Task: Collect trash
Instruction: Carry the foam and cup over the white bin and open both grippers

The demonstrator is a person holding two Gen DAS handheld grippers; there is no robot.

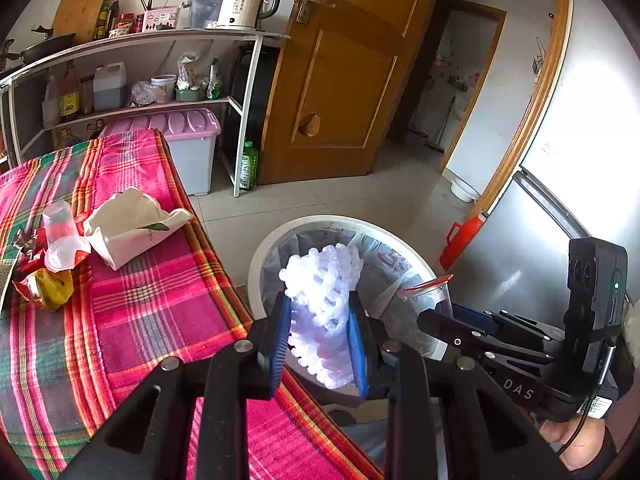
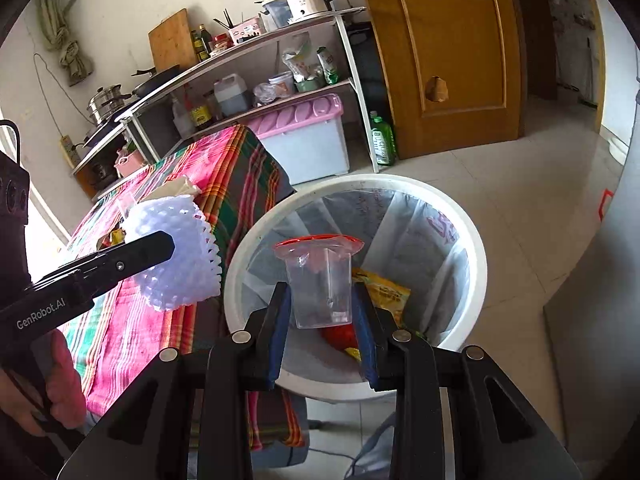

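Through my left wrist camera, my left gripper [image 1: 320,332] has its fingers clamped on a white foam net [image 1: 322,304], held over the near rim of the lined trash bin [image 1: 280,240]; more trash sits on the desk [image 1: 152,304] to their left. Through my right wrist camera, my right gripper [image 2: 323,312] has its fingers clamped on a clear plastic cup [image 2: 320,284] above the bin's opening, yellow and red wrappers [image 2: 384,292] lying inside beneath.

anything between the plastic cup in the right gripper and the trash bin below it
Nothing visible. The right gripper holds the clear plastic cup directly over the open trash bin; only wrappers lie at the bottom. The foam net in the left gripper hangs off to the side, near the rim.
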